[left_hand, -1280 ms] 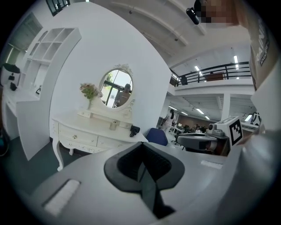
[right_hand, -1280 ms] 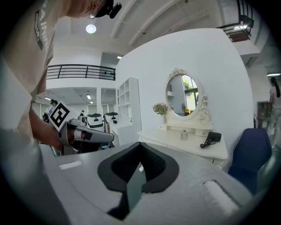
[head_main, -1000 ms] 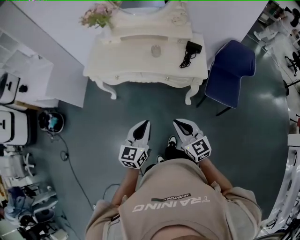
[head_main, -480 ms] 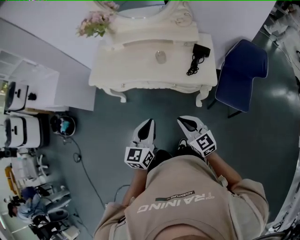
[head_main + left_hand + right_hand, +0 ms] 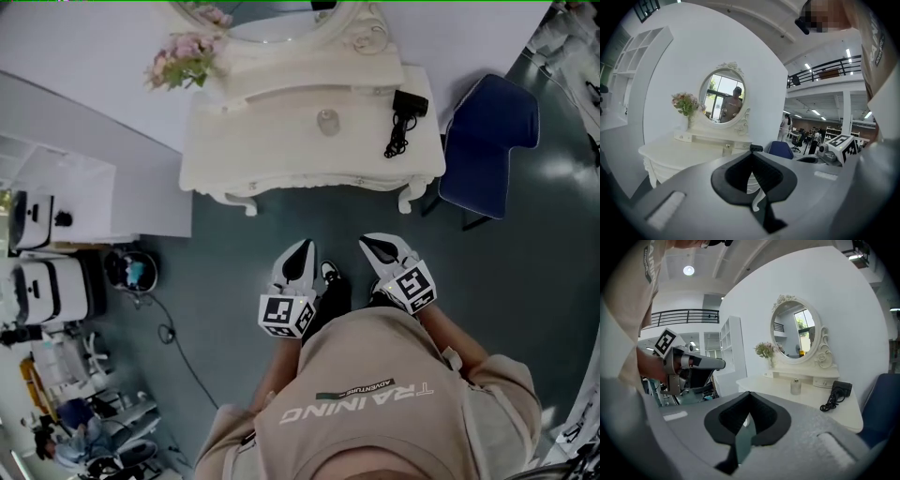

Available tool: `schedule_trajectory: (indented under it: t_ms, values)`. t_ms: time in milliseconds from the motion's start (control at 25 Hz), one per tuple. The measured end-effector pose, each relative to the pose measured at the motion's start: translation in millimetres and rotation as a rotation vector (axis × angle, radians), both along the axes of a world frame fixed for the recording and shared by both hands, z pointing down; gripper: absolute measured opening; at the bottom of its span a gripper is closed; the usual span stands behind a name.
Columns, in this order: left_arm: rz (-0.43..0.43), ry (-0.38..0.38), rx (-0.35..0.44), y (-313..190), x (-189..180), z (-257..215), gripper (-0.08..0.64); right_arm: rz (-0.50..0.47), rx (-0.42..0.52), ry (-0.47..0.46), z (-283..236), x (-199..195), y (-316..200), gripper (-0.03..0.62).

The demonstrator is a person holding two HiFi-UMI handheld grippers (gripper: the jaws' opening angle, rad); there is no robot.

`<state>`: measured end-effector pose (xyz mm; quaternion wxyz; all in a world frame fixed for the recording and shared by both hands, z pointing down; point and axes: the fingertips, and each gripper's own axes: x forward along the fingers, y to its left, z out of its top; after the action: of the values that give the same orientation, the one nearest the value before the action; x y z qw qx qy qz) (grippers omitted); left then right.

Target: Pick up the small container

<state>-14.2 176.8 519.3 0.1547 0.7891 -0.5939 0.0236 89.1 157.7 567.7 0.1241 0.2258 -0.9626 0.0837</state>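
The small container [image 5: 326,122], a little clear jar with a pale cap, stands upright near the middle of the white dressing table [image 5: 281,150]. It also shows in the right gripper view [image 5: 795,386] and, tiny, in the left gripper view [image 5: 726,147]. My left gripper [image 5: 302,246] and right gripper [image 5: 367,242] are held side by side above the floor, well short of the table, both pointing at it. Both are shut with nothing between the jaws [image 5: 751,154] [image 5: 749,393].
A black hair dryer [image 5: 405,114] with its cord lies right of the container. Pink flowers [image 5: 183,64] stand at the table's back left, an oval mirror [image 5: 796,333] behind. A blue chair [image 5: 489,139] sits right of the table. A black bin [image 5: 131,270] and white cabinets are at the left.
The person has stepped towards the dressing table, which now lies a little closer to both grippers. Both grippers have stayed shut and side by side.
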Motion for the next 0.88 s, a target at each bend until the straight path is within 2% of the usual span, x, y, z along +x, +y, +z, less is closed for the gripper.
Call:
schedule_trajectory:
  t_ms: [80, 200, 280, 400, 520, 640, 800, 880]
  values:
    - [0.025, 0.008, -0.002, -15, -12, -1, 0.017, 0.034, -0.01, 0.006, -4, -9, -7, 0.003]
    - [0.058, -0.006, 0.038, -42, -33, -13, 0.017, 0.07, -0.01, 0.011, -12, -29, -23, 0.003]
    - [0.069, -0.026, 0.064, -58, -46, -18, 0.017, 0.072, 0.025, 0.03, -17, -44, -36, 0.003]
    - [0.09, -0.054, 0.06, -73, -66, -11, 0.017, 0.113, 0.063, 0.028, -25, -63, -61, 0.003]
    - [0.11, -0.034, 0.039, -85, -84, -2, 0.017, 0.164, 0.044, 0.007, -30, -77, -80, 0.003]
    - [0.123, -0.015, 0.053, -91, -98, 5, 0.017, 0.181, 0.054, 0.037, -27, -88, -86, 0.003]
    - [0.131, -0.124, 0.093, -98, -115, 10, 0.017, 0.184, 0.063, 0.068, -29, -100, -89, 0.003]
    - [0.147, -0.125, 0.084, -103, -114, 11, 0.017, 0.186, 0.058, 0.081, -29, -98, -92, 0.003]
